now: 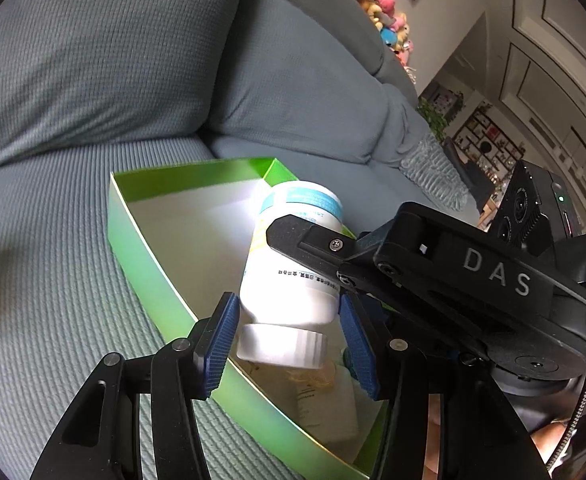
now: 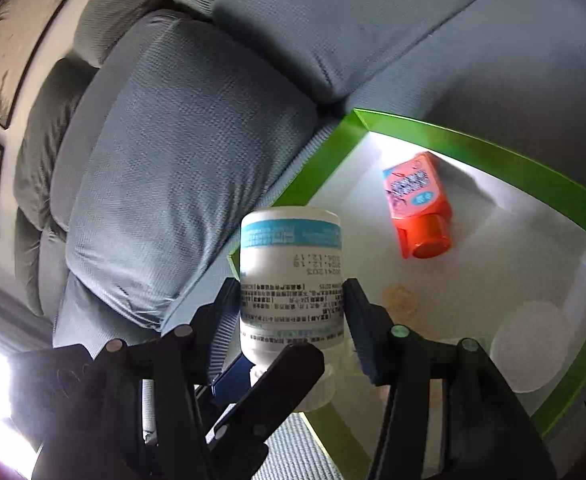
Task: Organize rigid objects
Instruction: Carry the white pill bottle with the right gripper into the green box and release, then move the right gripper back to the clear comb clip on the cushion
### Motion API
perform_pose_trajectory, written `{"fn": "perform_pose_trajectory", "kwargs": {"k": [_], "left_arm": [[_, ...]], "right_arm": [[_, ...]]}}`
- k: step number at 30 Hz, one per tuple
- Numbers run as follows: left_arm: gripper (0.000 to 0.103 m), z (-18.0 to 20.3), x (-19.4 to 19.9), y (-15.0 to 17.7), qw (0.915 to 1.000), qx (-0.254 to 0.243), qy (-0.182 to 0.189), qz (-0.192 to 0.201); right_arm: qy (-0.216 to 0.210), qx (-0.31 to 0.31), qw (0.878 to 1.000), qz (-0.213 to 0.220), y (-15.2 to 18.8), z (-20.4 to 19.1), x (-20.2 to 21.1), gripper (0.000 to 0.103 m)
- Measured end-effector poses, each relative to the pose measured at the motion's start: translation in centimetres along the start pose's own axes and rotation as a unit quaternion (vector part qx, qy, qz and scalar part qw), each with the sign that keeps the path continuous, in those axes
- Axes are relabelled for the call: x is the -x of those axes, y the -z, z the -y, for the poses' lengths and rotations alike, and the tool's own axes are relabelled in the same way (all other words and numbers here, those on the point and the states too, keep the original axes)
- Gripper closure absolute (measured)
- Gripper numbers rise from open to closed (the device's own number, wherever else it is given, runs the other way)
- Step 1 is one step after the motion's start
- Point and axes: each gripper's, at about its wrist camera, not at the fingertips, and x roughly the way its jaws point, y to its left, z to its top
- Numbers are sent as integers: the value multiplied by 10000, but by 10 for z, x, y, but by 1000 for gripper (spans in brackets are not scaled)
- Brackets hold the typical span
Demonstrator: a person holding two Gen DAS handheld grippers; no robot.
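A white bottle (image 1: 293, 208) with a blue band and a white cap hangs cap-down over the green box (image 1: 141, 248). My left gripper (image 1: 288, 304) is shut on its lower body, blue pads pressing both sides. My right gripper (image 2: 293, 286) is shut on the same white bottle (image 2: 291, 256) from the other side; one of its black fingers (image 1: 309, 244) crosses the bottle in the left wrist view. A left finger (image 2: 277, 376) shows below the bottle in the right wrist view. An orange bottle (image 2: 417, 204) lies on the box floor.
The green box (image 2: 493, 152) sits on a grey-blue sofa seat (image 1: 53, 340), with back cushions (image 2: 181, 160) close behind it. A pale bottle (image 1: 325, 400) and a white round lid (image 2: 533, 348) also lie inside. Soft toys (image 1: 377, 4) sit far back.
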Motion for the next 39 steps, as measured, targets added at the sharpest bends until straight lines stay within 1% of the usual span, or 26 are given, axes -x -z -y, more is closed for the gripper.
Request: {"fn": "perform_pose_trajectory", "kwargs": {"k": [3,7,12,15,16,17,18,19,20,21,25,26,33,39], "left_arm": [[50,-1,-1,1,10000,33,-6,-13],[50,0,1,3,10000,17,-43,-29],[50,-3,5,6,9999,138,-24,-15],[50,-4,9,7,9998,175,-16,-20],[50,-5,11,7,9998,171,-25,-29],[50,-5,14,8,9998,168,-33,-30],[46,-5,17,8,9998,163,-57,-25],[38,-4,19,9,9999,154,-55,-7],[34,-4,20,10,9999,143,-77,-1],[30,-4,23,11,9998,134,-114,-3],[30,-3,28,14,9995,72,-296,-51],[30,-3,30,14,9994,54,-324,-49],[30,-5,45,18,9988,-13,-484,108],[29,-11,63,23,9954,-123,-907,269]], "right_arm": [[220,60,9997,43,0,0,1,51],[205,4,9998,15,-1,3,0,51],[455,57,9989,81,0,1,0,50],[458,90,9988,146,-1,-1,3,50],[505,137,9984,193,-1,-2,4,49],[571,168,9979,255,-1,-3,5,45],[664,202,9970,342,0,-5,8,43],[717,228,9964,398,0,-6,9,39],[750,255,9959,439,0,-7,10,37],[757,274,9957,456,0,-8,10,36],[463,151,9982,352,1,-8,9,30],[449,144,9983,352,1,-8,9,29],[957,282,9929,647,3,-16,14,23],[1061,292,9915,699,4,-17,18,21]]}}
